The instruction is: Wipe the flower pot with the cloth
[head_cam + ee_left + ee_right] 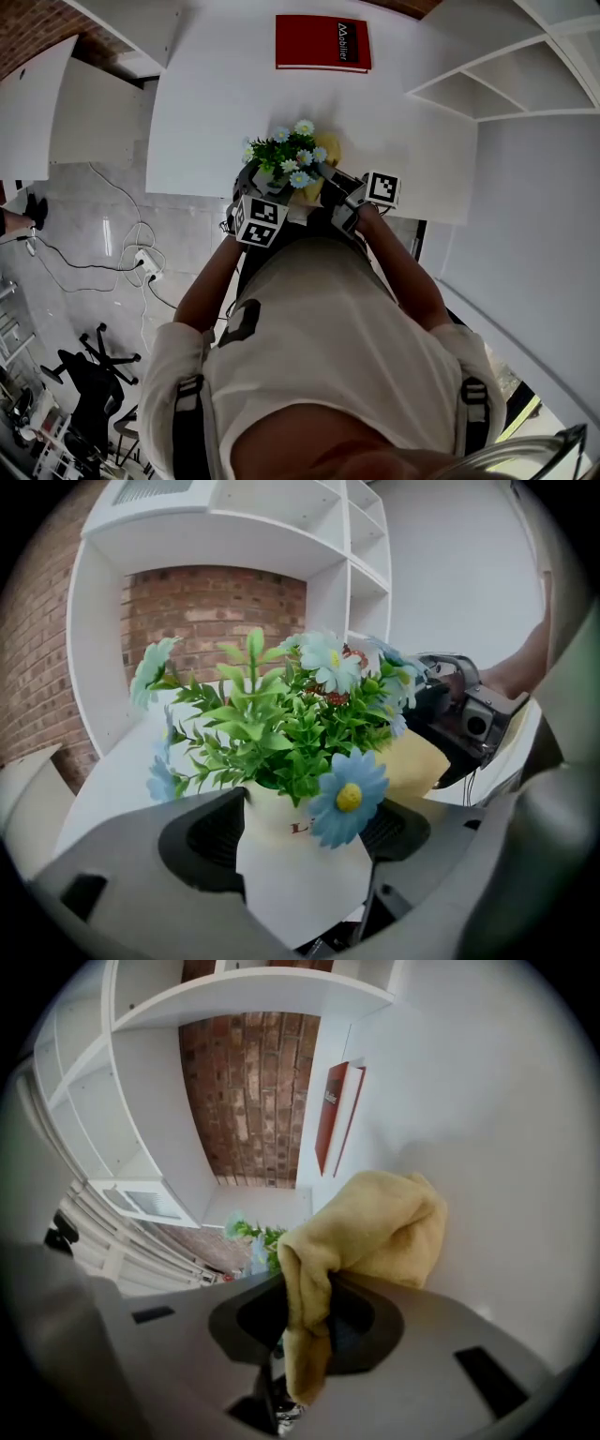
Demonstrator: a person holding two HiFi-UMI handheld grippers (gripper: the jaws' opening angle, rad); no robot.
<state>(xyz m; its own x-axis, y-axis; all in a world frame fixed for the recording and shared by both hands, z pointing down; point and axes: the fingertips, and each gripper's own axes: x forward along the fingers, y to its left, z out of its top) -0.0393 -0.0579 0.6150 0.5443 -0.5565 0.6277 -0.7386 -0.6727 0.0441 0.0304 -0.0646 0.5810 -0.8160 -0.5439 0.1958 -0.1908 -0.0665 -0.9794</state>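
Note:
A white flower pot (295,850) with green leaves and pale blue daisies (281,719) sits between the jaws of my left gripper (300,841), which is shut on it and holds it off the table. In the head view the pot's flowers (291,155) show just beyond my left gripper (267,202) and right gripper (342,202), near the white table's (206,103) front edge. My right gripper (309,1321) is shut on a yellow cloth (361,1232), which bunches above the jaws and hangs down between them. The cloth (412,761) lies against the pot's right side.
A red book (322,42) lies at the far side of the table. White shelves (487,80) stand at the right and a brick wall (211,621) behind. Cables and a power strip (145,262) lie on the floor at the left.

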